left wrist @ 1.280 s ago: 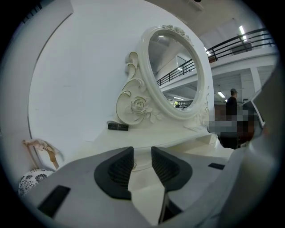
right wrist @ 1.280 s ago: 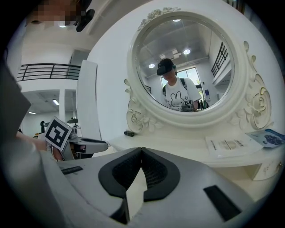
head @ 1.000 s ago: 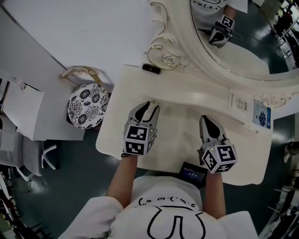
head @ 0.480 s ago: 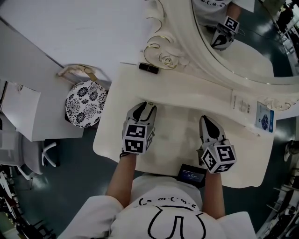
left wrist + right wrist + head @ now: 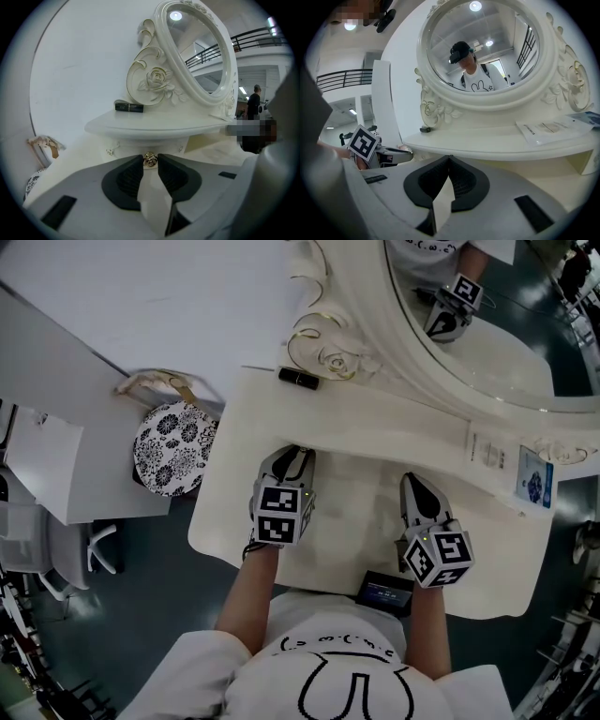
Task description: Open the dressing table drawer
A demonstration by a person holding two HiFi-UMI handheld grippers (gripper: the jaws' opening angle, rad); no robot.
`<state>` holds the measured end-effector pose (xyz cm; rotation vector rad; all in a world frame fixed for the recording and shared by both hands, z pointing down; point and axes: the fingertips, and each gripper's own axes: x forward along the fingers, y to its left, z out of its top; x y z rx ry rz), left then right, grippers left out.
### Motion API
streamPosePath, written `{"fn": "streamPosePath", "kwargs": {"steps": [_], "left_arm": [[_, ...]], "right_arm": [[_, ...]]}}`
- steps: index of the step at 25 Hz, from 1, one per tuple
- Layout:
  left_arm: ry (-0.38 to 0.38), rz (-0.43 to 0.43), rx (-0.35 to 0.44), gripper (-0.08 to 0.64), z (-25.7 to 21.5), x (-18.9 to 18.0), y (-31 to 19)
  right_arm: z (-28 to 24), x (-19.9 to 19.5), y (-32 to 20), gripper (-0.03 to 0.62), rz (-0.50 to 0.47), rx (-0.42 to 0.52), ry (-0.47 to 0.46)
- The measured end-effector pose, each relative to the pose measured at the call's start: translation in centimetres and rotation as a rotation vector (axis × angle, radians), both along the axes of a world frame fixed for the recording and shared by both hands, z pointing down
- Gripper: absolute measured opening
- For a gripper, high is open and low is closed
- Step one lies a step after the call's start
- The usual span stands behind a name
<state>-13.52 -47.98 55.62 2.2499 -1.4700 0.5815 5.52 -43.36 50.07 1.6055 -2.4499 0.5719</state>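
White dressing table (image 5: 375,432) under an ornate mirror (image 5: 506,343), gold drawer knob (image 5: 150,160) below the tabletop edge seen between the closing jaws of the left gripper (image 5: 292,456); right gripper (image 5: 413,486) held alongside, jaws pressed together, empty.

The cream-white carved dressing table (image 5: 375,432) bears a small black tube (image 5: 299,378) at far left. A white printed leaflet (image 5: 483,448) lies right

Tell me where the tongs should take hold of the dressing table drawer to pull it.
Probably by its small gold knob, pinched from both sides, coming in straight from the front: it juts out of the drawer front beneath the overhanging tabletop.
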Motion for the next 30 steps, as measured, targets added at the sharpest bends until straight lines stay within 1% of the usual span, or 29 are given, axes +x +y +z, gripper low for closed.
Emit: {"fn": "streamPosePath", "kwargs": {"steps": [9,30], "left_arm": [[-0.009,0.008,0.002,0.123,0.0,0.0,0.0],[0.005,0.025,-0.018,0.121,0.0,-0.2,1.0]], "right_arm": [[-0.3,-0.2,0.6,-0.011,0.007,0.006,-0.016],[-0.7,-0.9,2.9,-0.009,0.04,0.016,-0.066]]}}
